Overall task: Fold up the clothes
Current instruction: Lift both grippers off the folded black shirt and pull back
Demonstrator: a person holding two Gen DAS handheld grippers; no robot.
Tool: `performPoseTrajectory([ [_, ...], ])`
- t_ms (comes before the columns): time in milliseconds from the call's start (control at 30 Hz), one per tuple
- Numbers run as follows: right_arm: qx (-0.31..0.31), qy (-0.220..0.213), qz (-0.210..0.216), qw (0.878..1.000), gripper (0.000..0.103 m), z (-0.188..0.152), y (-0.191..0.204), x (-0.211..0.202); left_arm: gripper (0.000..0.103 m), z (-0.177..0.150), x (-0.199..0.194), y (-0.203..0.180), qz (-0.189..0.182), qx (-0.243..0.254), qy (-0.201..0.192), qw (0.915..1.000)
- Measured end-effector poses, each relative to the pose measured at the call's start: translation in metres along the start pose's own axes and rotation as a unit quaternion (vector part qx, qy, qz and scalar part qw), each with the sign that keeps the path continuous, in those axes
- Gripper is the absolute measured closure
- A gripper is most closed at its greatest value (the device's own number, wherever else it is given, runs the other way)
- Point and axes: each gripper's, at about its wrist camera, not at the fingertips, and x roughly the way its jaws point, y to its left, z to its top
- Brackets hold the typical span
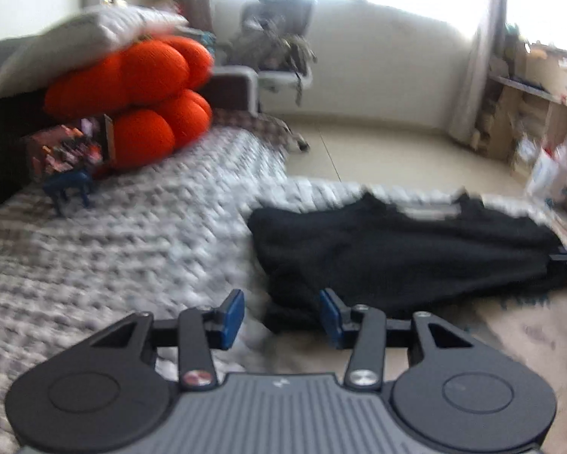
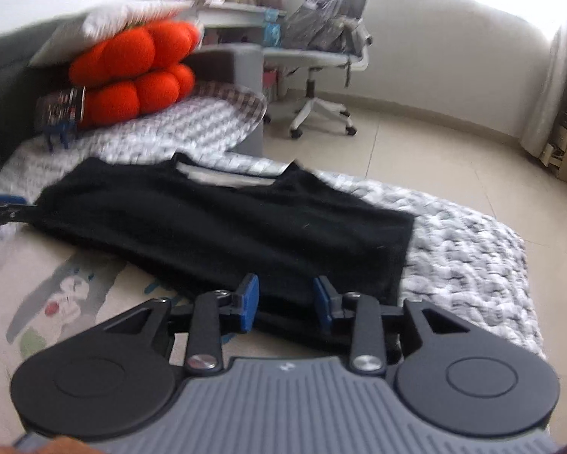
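From where we stand at the bed point(image 2: 468, 234), much stays out of reach: both wrist views are smeared by blur, so the weave of the grey-and-white knitted blanket point(image 1: 139, 242) reads only as streaks, and the clutter on the shelves point(image 1: 525, 106) by the window cannot be told apart. The black garment point(image 2: 222, 223) lies spread flat on the bed, its neckline turned to the far edge and its near hem slipping out of sight behind the right claw point(image 2: 285, 302), whose blue pads stand apart over the hem without pressing on it, the cloth lying loose below them. We see the left claw point(image 1: 281, 314) likewise parted, holding nothing, poised at the garment's near corner where the black cloth meets the blanket; its right finger overlaps the fabric, though we cannot tell whether it touches. Each claw shows in the other's view only as a sliver cut off at the frame's edge. A printed beige sheet point(image 2: 56, 287) under the garment's near side carries a cartoon figure too blurred to name. Farther back, an orange lobed cushion point(image 1: 139, 94) sits under a white pillow point(image 1: 94, 38) against a dark headboard, with a patterned box point(image 1: 67, 151) and a small blue object point(image 1: 69, 189) beside it. Beyond the bed lie pale floor tiles point(image 2: 415, 143), a white office chair point(image 2: 321, 75) heaped with clothing, curtains, and a window blown out to white
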Motion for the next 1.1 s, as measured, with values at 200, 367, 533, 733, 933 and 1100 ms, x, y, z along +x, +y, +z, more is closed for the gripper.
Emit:
performPoseTrajectory([
  [200,0.018,-0.027,-0.007,0.999,0.066,0.020,-0.015,0.000,0.058,0.031,-0.001,-0.004,0.005,-0.014,-0.029,0.9995],
  [367,0.005,-0.021,0.008,1.000,0.063,0.040,-0.007,0.027,0.058,0.037,0.056,-0.038,0.001,0.010,0.008,0.9999],
  [533,0.018,0.030,-0.043,0.998,0.058,0.036,-0.017,0.078,0.058,0.046,0.106,-0.046,0.041,0.022,0.061,0.9971],
  [733,0.027,0.007,-0.047,0.999,0.054,0.030,-0.019,0.061,0.059,0.047,0.089,-0.041,0.041,0.017,0.042,0.9981],
  [933,0.035,-0.018,0.009,0.999,0.051,0.004,0.001,0.009,0.058,0.015,0.034,-0.037,0.009,0.020,0.029,0.9993],
  [1100,-0.007,0.011,0.009,1.000,0.049,-0.035,0.026,-0.012,0.058,-0.021,0.006,-0.027,0.010,0.026,0.050,0.9984],
])
